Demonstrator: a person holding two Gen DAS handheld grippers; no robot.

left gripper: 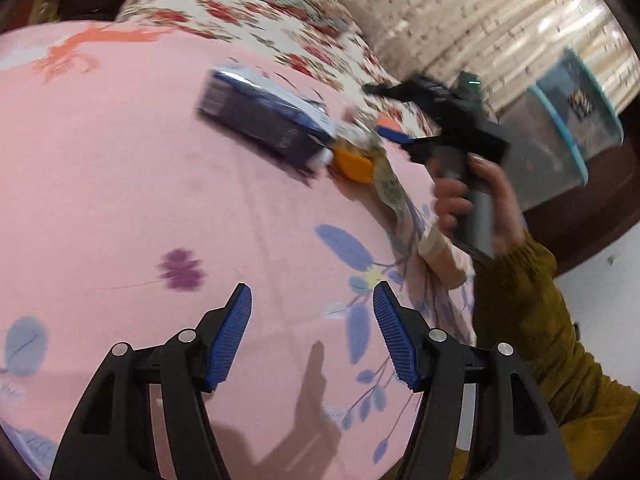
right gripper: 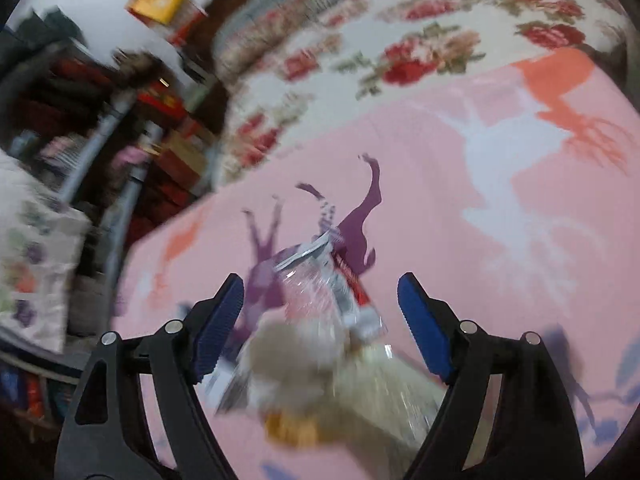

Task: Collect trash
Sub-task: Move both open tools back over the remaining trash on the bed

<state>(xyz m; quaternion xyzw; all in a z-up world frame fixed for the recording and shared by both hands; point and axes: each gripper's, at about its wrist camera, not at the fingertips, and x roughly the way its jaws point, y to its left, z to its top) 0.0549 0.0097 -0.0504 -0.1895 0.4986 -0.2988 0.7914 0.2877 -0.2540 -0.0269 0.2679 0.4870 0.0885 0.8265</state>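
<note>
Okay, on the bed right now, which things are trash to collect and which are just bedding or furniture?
Trash:
dark blue carton
orange packet
clear crinkled wrappers
trash bin

Lying about:
pink sheet
floral quilt
shelf clutter

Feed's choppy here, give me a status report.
Left gripper open, empty, above pink sheet. Right gripper open over clear wrapper. Blue box untouched. Nothing blocking.

Pink bedsheet [left gripper: 120, 160] — floral quilt [right gripper: 400, 40].

text: none legible | dark blue box [left gripper: 266, 120]: print perhaps present, too blurred to read
</note>
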